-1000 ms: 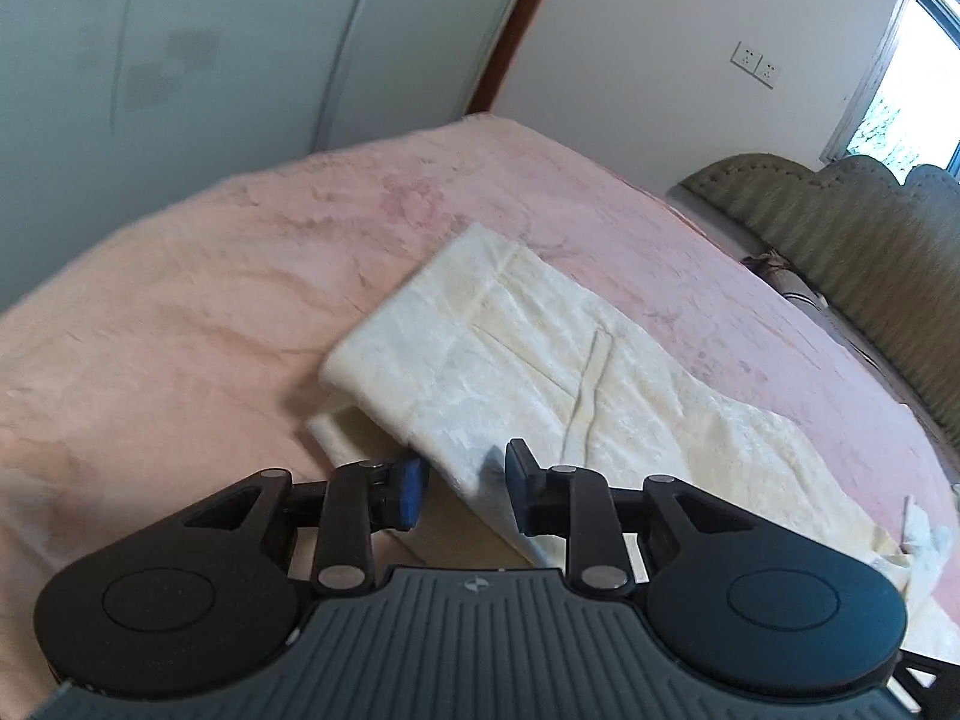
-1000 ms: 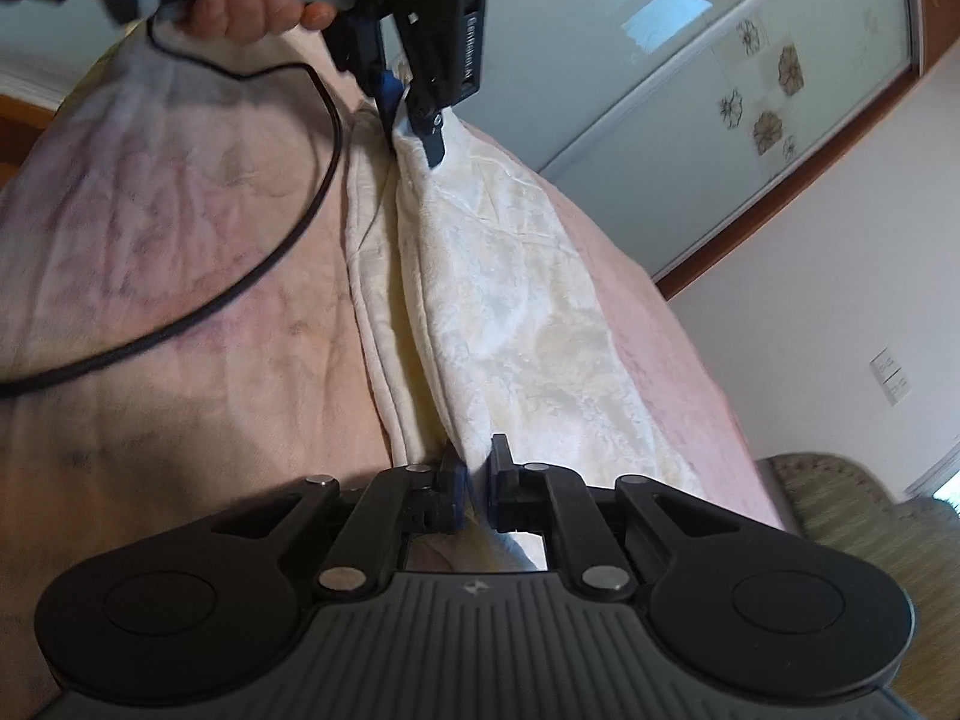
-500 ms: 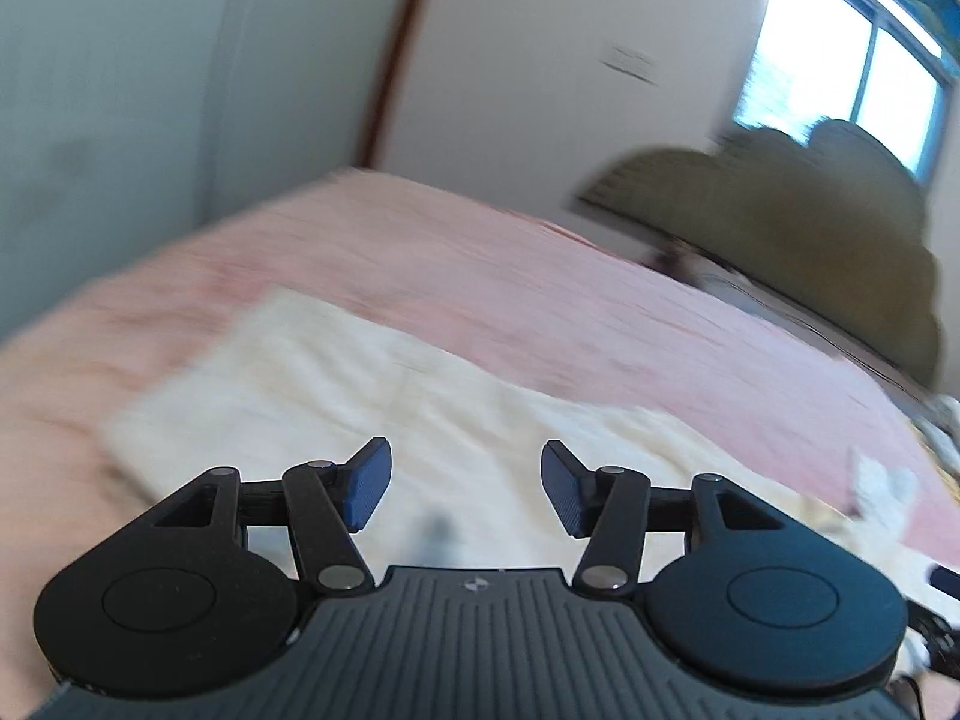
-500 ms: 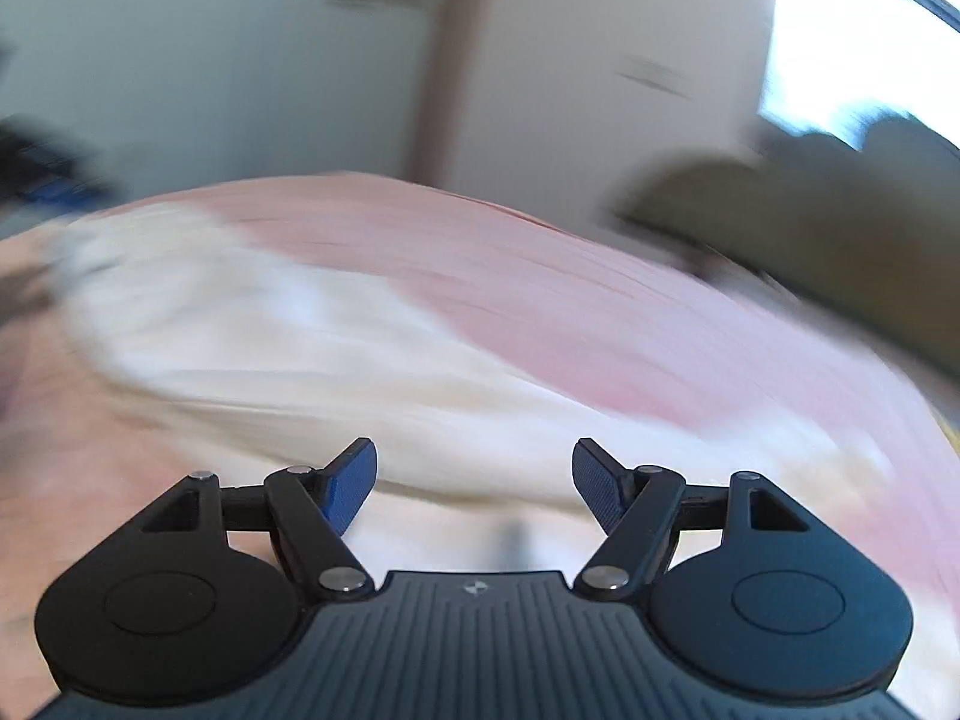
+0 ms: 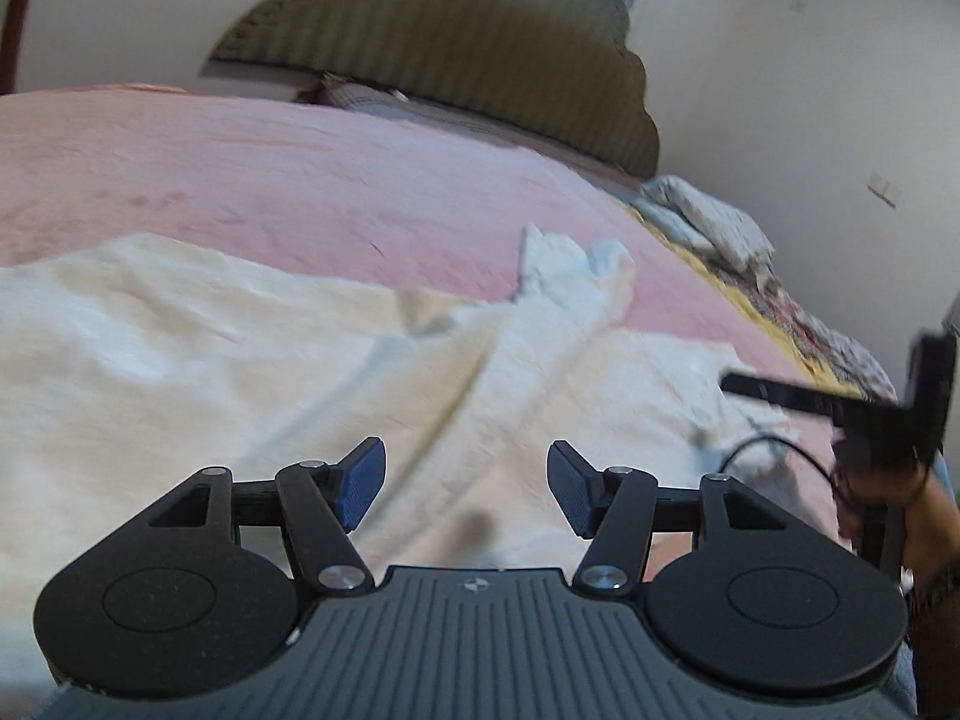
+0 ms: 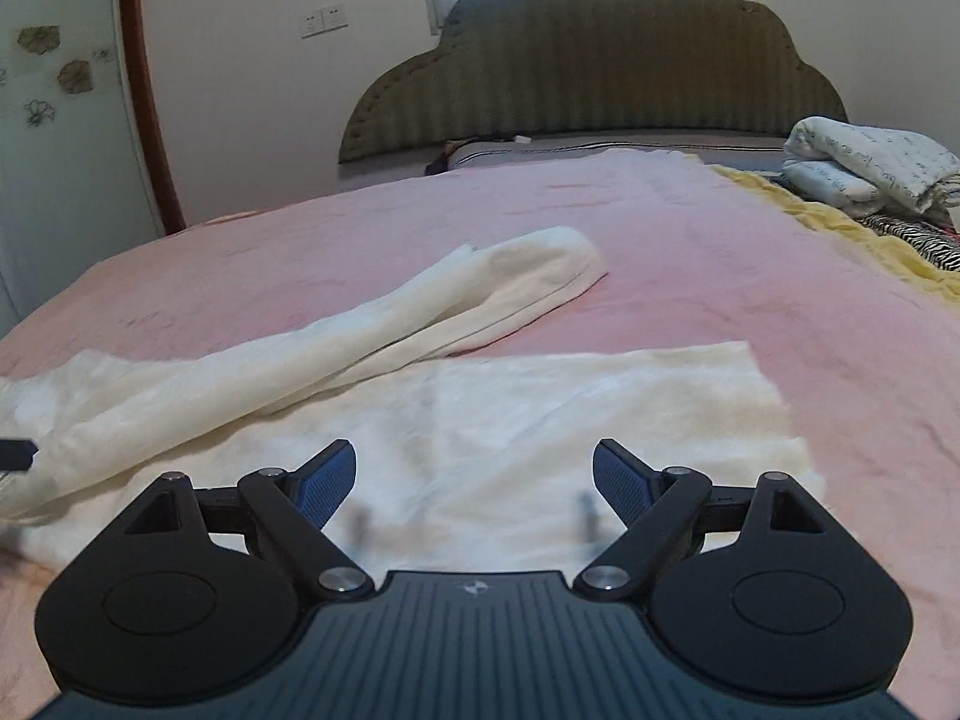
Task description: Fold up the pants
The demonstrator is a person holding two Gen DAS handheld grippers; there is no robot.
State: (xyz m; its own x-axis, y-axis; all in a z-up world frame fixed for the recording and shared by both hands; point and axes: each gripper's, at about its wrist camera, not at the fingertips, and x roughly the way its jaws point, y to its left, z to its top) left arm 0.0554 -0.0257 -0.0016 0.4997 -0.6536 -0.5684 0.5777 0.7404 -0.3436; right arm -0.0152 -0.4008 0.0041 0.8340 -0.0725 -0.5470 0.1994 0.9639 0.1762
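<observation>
Nearest me, my left gripper (image 5: 465, 489) and right gripper (image 6: 474, 483) have just been opening, jaws apart with nothing between them, over the cream pants (image 6: 510, 414) spread on the pink bedspread (image 6: 690, 228), one leg angling toward the green headboard (image 6: 600, 60).

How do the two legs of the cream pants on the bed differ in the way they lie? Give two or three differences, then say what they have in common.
The near leg lies flat and spread wide; the far leg is bunched into a narrow, rumpled roll. The near leg ends in a straight, open hem; the far leg ends in a rounded, folded-over tip. The far leg runs diagonally away; the near leg lies straight across. Both are cream fabric resting on the pink bedspread, with neither held by a gripper.
</observation>
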